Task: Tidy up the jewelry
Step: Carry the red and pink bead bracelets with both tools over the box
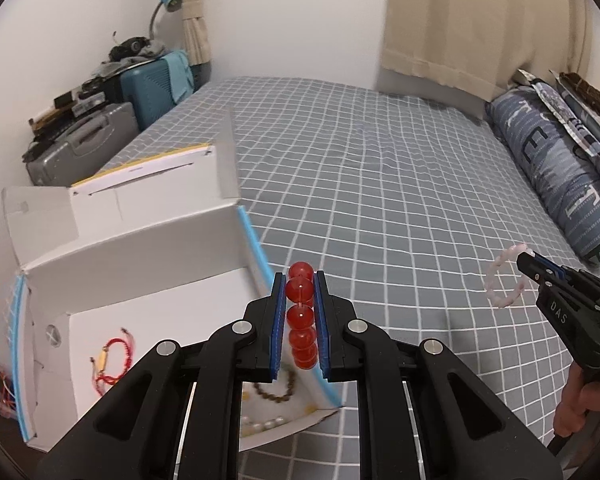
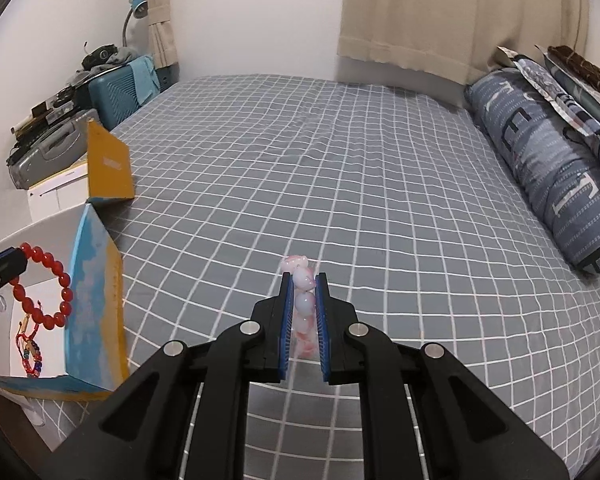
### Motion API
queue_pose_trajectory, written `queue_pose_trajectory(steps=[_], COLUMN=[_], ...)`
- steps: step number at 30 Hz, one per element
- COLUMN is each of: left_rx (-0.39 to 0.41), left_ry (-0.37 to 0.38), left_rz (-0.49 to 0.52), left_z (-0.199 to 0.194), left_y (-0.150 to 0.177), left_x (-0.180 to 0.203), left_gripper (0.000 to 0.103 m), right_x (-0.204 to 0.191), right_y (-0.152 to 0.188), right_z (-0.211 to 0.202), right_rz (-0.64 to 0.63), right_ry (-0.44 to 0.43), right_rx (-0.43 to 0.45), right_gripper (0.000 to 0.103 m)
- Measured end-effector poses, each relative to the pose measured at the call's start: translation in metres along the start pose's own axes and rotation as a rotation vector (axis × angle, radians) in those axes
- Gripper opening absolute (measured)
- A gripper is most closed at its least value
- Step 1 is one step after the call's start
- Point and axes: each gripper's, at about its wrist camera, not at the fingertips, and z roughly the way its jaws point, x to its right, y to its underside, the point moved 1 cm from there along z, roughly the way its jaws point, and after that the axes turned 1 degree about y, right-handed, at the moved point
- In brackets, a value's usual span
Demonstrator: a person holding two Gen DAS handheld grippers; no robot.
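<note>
Left tongs (image 1: 300,312) clamped on red bracelet (image 1: 301,320), right tongs (image 2: 303,312) on pink bracelet (image 2: 303,304) — lower red well inside box (image 1: 148,252) w/o snagging rim, then release.

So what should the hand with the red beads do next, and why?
Probably ease the left gripper a little lower and open it. Its fingers are shut on the red bead bracelet, which already hangs over the open white box where other bracelets lie.
</note>
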Motion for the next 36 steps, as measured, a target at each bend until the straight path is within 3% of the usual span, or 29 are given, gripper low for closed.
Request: queue_pose_trajectory(steps=[10, 28, 36], left_rx=[0.004, 0.001, -0.037], left_ry=[-0.04, -0.153, -0.181], left_rz=[-0.067, -0.216, -0.244], left_z=[-0.011, -0.035, -0.026], left_y=[0.008, 0.04, 0.059], left_x=[-0.055, -0.167, -0.194], left_gripper=[0.013, 0.013, 0.013], right_x=[-0.066, -0.206, -0.258], right_y=[-0.001, -0.02, -0.011], right_z=[0.002, -0.034, -0.018], right_rz=[-0.048, -0.189, -0.243], right_ry=[-0.085, -0.241, -0.306], right_rx=[-0.004, 0.068, 0.026], right_gripper=[0.01, 0.01, 0.01])
